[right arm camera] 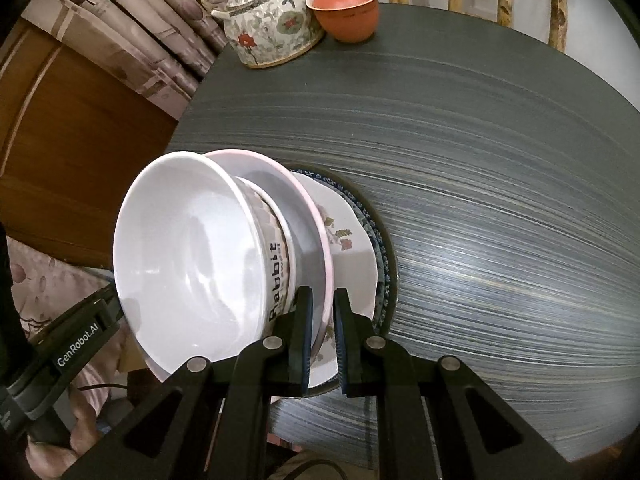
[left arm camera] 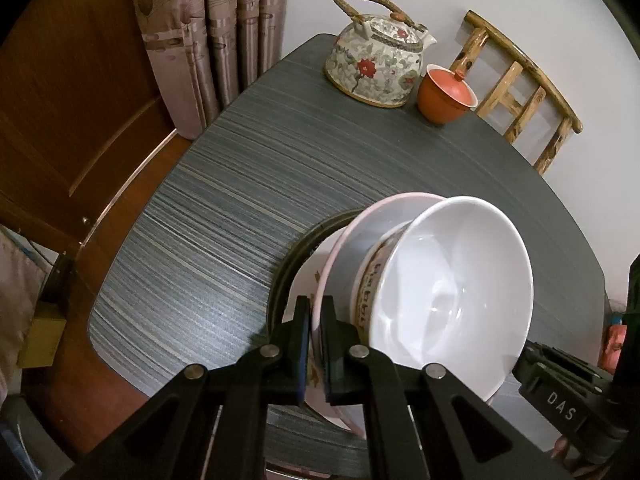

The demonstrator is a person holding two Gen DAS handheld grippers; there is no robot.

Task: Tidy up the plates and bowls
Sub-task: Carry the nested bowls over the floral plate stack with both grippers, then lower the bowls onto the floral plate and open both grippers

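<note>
A stack of dishes sits low at the near edge of the dark striped table [left arm camera: 224, 200]. On top is a white bowl [left arm camera: 452, 280] [right arm camera: 188, 256], nested in a bowl lettered "Rabbit" [right arm camera: 276, 280] [left arm camera: 366, 292]. Under them lie a pink-rimmed plate [left arm camera: 360, 232] [right arm camera: 308, 240], a floral plate [left arm camera: 312, 276] [right arm camera: 348, 240] and a blue-patterned plate [right arm camera: 384, 264] [left arm camera: 288, 264]. My left gripper [left arm camera: 316, 316] is shut on the pink-rimmed plate's edge on one side. My right gripper [right arm camera: 323, 308] is shut on that plate's opposite edge. I cannot tell whether the bottom plate touches the table.
A flowered teapot [left arm camera: 376, 64] [right arm camera: 272, 28] and a red lidded cup [left arm camera: 446, 94] [right arm camera: 346, 8] stand at the table's far edge. A bamboo chair [left arm camera: 520, 88] is behind them. Curtains [left arm camera: 224, 32] and a wooden door [left arm camera: 80, 100] are to the left.
</note>
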